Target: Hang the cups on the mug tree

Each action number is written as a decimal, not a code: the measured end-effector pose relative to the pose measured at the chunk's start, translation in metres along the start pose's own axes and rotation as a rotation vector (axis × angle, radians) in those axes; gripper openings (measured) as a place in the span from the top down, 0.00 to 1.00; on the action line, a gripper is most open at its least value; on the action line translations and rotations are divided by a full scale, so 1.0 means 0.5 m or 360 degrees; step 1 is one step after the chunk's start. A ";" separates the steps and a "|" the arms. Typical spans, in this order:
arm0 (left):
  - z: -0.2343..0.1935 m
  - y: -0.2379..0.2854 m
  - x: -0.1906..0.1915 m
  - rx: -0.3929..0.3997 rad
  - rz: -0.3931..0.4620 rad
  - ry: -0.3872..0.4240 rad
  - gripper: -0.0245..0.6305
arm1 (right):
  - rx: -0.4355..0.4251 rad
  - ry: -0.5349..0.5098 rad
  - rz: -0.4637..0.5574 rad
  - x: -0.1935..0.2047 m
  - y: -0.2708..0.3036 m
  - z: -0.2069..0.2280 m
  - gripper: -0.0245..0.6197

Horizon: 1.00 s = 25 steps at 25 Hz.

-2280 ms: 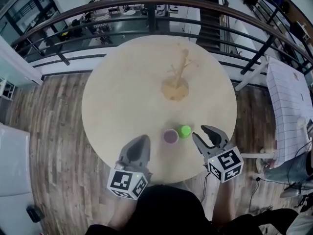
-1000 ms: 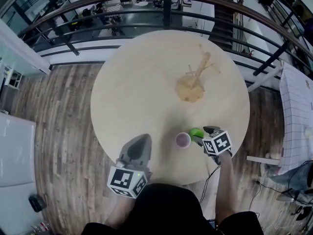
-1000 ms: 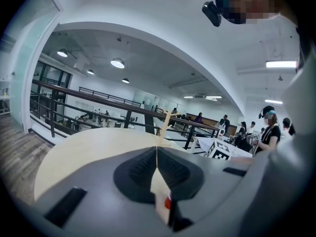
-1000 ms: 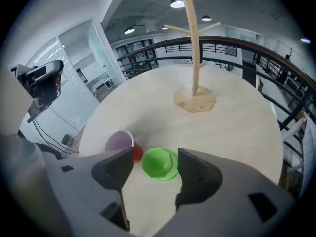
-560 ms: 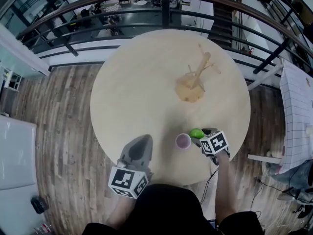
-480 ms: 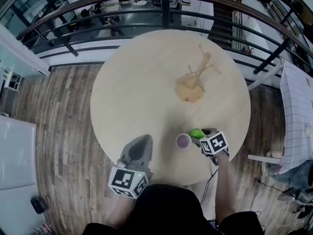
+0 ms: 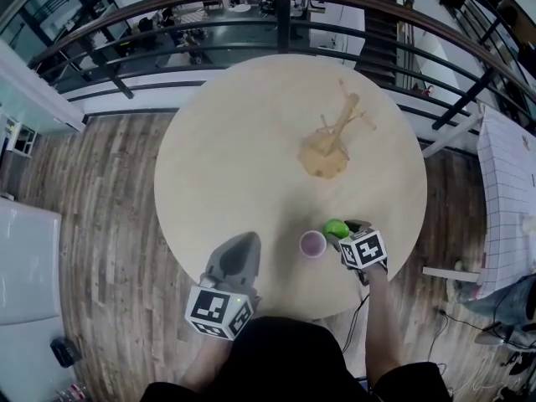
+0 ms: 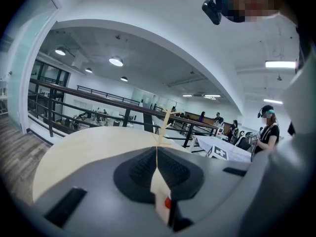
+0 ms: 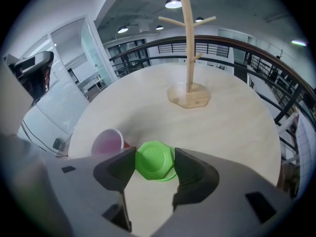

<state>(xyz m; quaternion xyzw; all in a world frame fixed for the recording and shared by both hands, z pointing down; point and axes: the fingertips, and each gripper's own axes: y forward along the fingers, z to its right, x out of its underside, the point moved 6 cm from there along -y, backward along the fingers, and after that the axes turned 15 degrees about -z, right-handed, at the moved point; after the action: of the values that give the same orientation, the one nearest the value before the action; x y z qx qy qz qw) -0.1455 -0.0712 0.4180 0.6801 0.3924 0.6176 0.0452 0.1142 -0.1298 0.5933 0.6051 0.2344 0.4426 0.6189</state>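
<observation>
An upturned green cup (image 7: 337, 227) (image 9: 154, 161) stands near the front edge of the round table (image 7: 234, 166). My right gripper (image 7: 347, 229) (image 9: 153, 166) comes down on it from the right. Its jaws have just been closing, and both pads now touch the cup's sides. A pink cup (image 7: 312, 244) (image 9: 108, 143) stands upright just left of the green one. The bare wooden mug tree (image 7: 331, 145) (image 9: 189, 58) is farther back on the table. My left gripper (image 7: 245, 243) (image 8: 157, 162) hovers shut and empty at the table's front left edge.
A dark curved railing (image 7: 276, 2) runs behind the table, with wooden floor on the left. A white table with a checked cloth (image 7: 507, 191) stands at the right. People stand in the distance in the left gripper view.
The right gripper has come in from the front right and settled around the green cup, its jaws narrowing onto it. The left gripper has stayed where it was.
</observation>
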 end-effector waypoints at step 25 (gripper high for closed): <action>0.028 0.011 0.004 0.0021 -0.0046 0.0107 0.94 | 0.0291 0.0141 0.1242 -0.057 -0.267 0.033 0.57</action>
<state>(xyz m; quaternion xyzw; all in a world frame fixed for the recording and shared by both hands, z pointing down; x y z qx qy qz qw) -0.1310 -0.0678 0.4196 0.6534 0.4075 0.6369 0.0364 0.1490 -0.1458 0.4614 0.6816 0.0519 0.6472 0.3373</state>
